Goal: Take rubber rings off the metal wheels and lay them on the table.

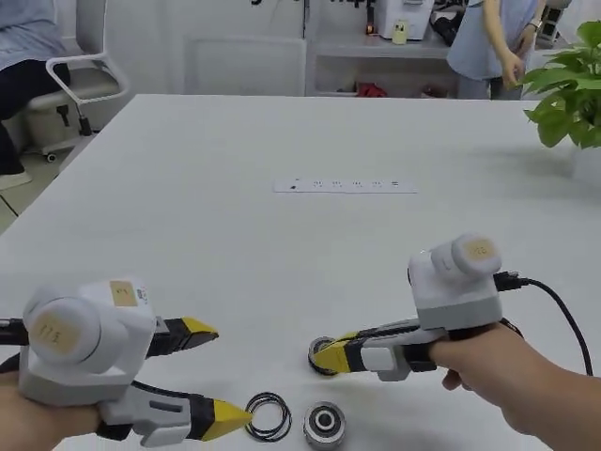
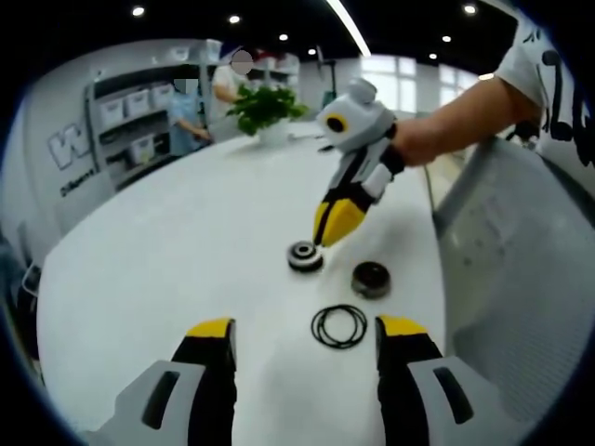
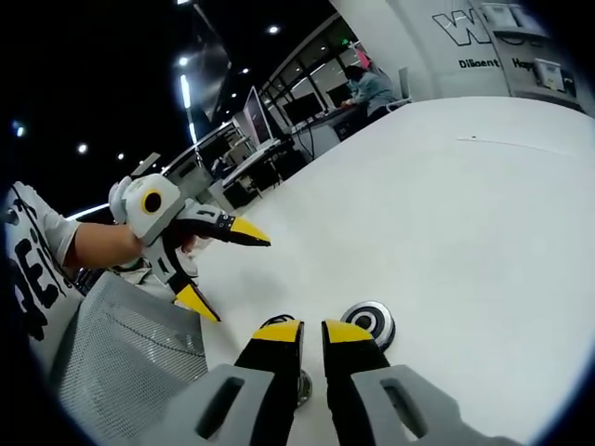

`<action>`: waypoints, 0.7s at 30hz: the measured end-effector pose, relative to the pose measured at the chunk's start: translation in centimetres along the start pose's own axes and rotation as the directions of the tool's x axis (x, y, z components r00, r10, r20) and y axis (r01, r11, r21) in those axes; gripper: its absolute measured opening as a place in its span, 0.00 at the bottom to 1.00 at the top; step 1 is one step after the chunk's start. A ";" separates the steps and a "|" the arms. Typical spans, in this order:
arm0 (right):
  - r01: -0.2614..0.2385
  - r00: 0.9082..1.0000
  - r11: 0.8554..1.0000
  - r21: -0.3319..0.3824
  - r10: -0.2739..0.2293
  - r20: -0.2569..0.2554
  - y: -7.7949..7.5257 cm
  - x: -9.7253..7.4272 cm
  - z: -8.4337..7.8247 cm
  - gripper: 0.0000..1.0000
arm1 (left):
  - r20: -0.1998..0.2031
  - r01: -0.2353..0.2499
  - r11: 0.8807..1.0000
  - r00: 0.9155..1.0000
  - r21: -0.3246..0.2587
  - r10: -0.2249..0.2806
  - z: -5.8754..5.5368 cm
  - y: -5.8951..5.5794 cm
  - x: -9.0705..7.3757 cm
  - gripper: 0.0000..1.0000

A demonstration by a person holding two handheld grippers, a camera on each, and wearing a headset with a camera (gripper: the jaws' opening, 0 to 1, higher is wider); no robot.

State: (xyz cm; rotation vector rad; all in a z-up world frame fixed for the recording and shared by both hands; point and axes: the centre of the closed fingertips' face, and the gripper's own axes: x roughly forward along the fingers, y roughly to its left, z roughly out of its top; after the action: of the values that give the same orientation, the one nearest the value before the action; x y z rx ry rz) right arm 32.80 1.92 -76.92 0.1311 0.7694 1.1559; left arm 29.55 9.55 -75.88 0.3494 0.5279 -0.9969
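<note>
Loose rubber rings (image 1: 268, 416) lying flat on white tabletop (image 1: 282, 141), just beside metal wheel (image 1: 324, 424). Second wheel (image 1: 322, 355) sitting just beyond. Right gripper (image 1: 329, 357) resting its tip against second wheel, jaws pressing almost together. Left gripper (image 1: 218, 374) hovering beside rings, jaws gaping wide.

White table (image 1: 235, 235) — two wheels (image 1: 324, 423), rings (image 1: 269, 416)

Wheel (image 1: 322, 341) half hidden behind right gripper (image 1: 317, 358) jaws, left gripper (image 1: 232, 372) body cut off at frame bottom
</note>
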 end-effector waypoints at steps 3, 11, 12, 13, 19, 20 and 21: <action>0.013 1.000 1.000 -0.003 -0.013 0.001 -0.5 -0.4 0.0 0.05 | 0.000 0.002 1.000 1.000 0.002 -0.002 0.2 0.1 0.1 0.61; 0.042 0.999 0.999 -0.005 -0.042 0.005 -1.5 -1.2 0.0 0.05 | 0.001 0.006 1.000 1.000 0.006 -0.006 0.6 0.4 0.5 0.61; 0.045 0.999 0.999 -0.006 -0.045 0.006 -1.6 -1.3 0.0 0.05 | 0.001 0.007 1.000 1.000 0.007 -0.007 0.6 0.5 0.5 0.61; 0.049 0.999 0.999 -0.006 -0.049 0.007 -1.8 -1.4 0.0 0.05 | 0.000 0.008 1.000 1.000 0.008 -0.008 0.7 0.4 0.6 0.61; 0.066 0.998 0.998 -0.006 -0.066 0.007 -2.4 -1.7 -0.2 0.05 | -0.003 0.011 1.000 1.000 0.009 -0.011 0.8 0.5 0.9 0.61; 0.069 0.998 0.998 -0.007 -0.069 0.006 -2.6 -1.8 -0.3 0.05 | -0.003 0.012 1.000 1.000 0.010 -0.011 0.9 0.6 1.0 0.60; 0.071 0.997 0.997 -0.008 -0.071 0.004 -2.6 -1.8 -0.3 0.05 | -0.003 0.012 1.000 1.000 0.010 -0.012 0.9 0.6 1.0 0.60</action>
State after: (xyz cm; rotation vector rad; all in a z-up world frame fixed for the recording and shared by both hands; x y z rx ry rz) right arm 34.32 -0.86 -77.51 0.0982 0.7601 1.0910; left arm 30.74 8.70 -75.67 0.3571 0.5279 -1.0107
